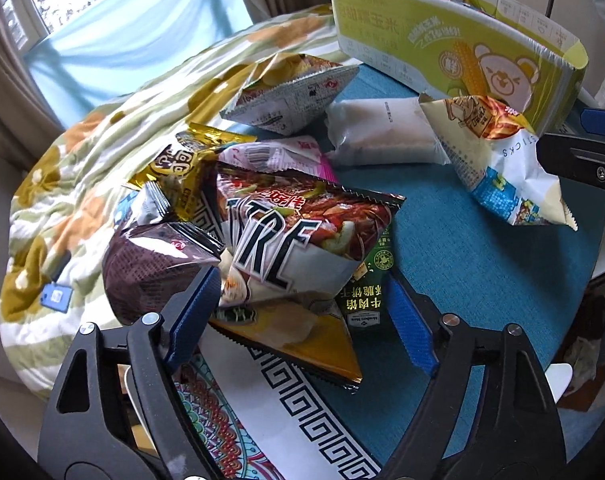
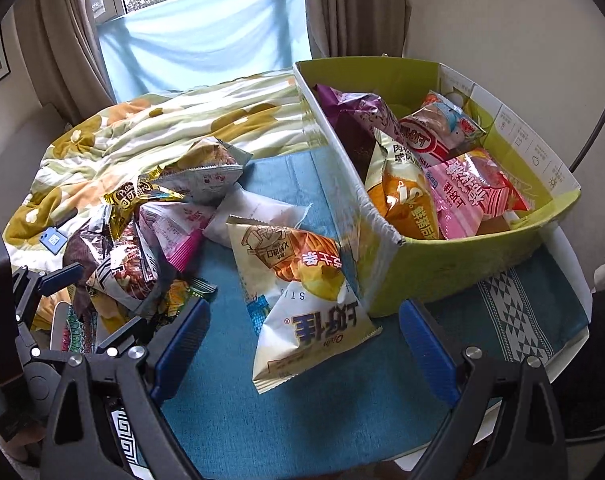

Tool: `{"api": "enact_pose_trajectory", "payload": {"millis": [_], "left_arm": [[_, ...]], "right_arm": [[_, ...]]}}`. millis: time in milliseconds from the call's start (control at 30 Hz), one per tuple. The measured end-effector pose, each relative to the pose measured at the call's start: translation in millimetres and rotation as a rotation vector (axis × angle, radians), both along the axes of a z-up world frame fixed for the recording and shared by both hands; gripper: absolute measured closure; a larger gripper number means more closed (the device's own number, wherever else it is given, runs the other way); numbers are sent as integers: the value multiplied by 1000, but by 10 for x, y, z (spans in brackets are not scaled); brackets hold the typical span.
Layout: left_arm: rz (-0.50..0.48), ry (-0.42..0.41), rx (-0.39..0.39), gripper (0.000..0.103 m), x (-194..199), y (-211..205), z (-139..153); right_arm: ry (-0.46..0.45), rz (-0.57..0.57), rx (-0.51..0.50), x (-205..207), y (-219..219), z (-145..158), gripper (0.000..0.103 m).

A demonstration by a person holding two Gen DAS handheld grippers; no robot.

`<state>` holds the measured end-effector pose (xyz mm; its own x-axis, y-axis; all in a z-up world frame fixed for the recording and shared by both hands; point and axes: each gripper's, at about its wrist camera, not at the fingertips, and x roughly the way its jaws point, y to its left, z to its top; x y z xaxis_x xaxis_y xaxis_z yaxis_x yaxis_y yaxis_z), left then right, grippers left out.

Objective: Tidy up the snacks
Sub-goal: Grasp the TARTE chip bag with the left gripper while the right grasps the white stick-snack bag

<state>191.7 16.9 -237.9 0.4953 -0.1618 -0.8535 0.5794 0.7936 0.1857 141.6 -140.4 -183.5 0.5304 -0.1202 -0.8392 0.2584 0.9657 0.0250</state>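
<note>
Bedside setup: blue cloth over a table, floral quilt and curtained window behind. Right gripper spread wide, nothing between the pads; it hangs low over the cloth with the white chip bag lying between and just ahead of the fingers, one corner close to the box wall. Left gripper likewise wide and empty, fingers straddling the near edge of the snack pile; its left pad sits against or just beside a dark brown bag, and the red "TRE" bag lies on top between the fingers, over a yellow bag and a green pack. Farther out: gold bag, pink-white pack, grey-white chip bag, plain white pack. Green box stands at the right on the cloth, open top, partly filled: purple bag at the back, orange bag at the front, red-white pack and pink pack to the right; room remains. Judgement: step in hand is picking loose bags from the table for transfer into the box; roughly half the snacks are outside it. Next move likely calls for the right gripper to drop onto the white chip bag, pinch its crimped edge or puffed body lightly, then lift over the box wall. Risk: slick film slipping, or the bag catching the wall.
</note>
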Motion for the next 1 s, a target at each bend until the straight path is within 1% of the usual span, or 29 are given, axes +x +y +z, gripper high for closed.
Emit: {"api": "enact_pose_trajectory", "payload": {"millis": [100,167,200,233,267,367,600,867,1000], "left_arm": [[-9,11,0,29,7,-4,-62],[-9,5,8,33,11,-8,-87],[-10,-1,13,35,13,-11,-93],[-8,-10,23,42,17,-16,-95],[-8,-17,31,45,23,-19,-94],[-11,-12,23,50,45,3,-73],[-22,-3,25,53,-5,45,-46],[18,31,4,53,-26,107,-10],[36,40,4,53,-27,140,5]], "right_arm": [[12,-13,-5,49,2,-62,9],[16,-17,-7,82,4,-76,9],[18,-18,-10,98,9,-82,9],[21,-16,-14,114,11,-95,9],[23,-15,-19,131,19,-108,9],[34,-19,-30,176,25,-174,9],[57,-36,-30,234,32,-391,9],[75,-14,-47,319,127,-570,9],[93,-10,-79,375,176,-665,9]]}}
